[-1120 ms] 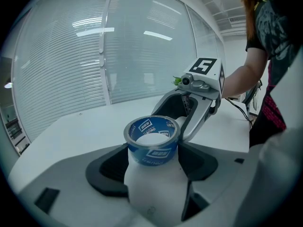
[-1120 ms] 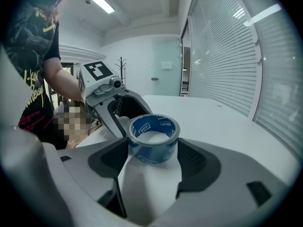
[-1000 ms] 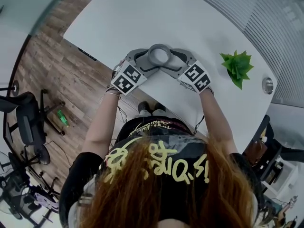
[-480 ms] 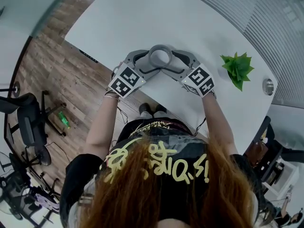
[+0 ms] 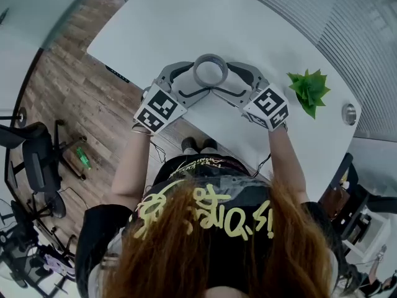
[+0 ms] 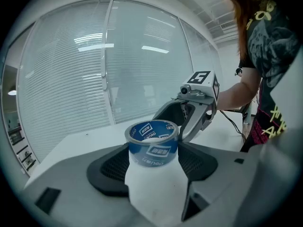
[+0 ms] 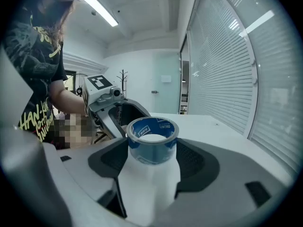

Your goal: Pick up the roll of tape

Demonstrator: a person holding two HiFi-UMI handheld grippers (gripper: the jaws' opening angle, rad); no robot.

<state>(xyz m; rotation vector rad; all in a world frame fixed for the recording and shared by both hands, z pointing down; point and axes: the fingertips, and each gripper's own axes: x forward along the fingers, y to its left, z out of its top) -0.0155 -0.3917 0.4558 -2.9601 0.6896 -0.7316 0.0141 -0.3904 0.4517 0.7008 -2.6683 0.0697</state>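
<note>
The roll of tape (image 5: pixel 211 71), grey outside with blue printed wrap, hangs above the white table (image 5: pixel 186 17), clasped from two sides. My left gripper (image 5: pixel 198 79) comes in from the left and its jaws are shut on the roll. From the right, my right gripper (image 5: pixel 224 79) grips the same roll. In the left gripper view the roll of tape (image 6: pixel 152 143) sits between the black pads (image 6: pixel 111 167), with the right gripper (image 6: pixel 189 112) behind it. The right gripper view shows the roll of tape (image 7: pixel 152 140) between its pads (image 7: pixel 196 162) and the left gripper (image 7: pixel 113 112) beyond.
A green succulent (image 5: pixel 308 87) stands on the table to the right, with a round metal grommet (image 5: pixel 350 112) past it. The table's near edge runs just below my hands. An office chair (image 5: pixel 37 154) and a green bottle (image 5: pixel 80 156) are on the wooden floor at left.
Both grippers have risen together with the roll between them; roll and marker cubes look larger and closer to the head camera. The jaws keep the same spread.
</note>
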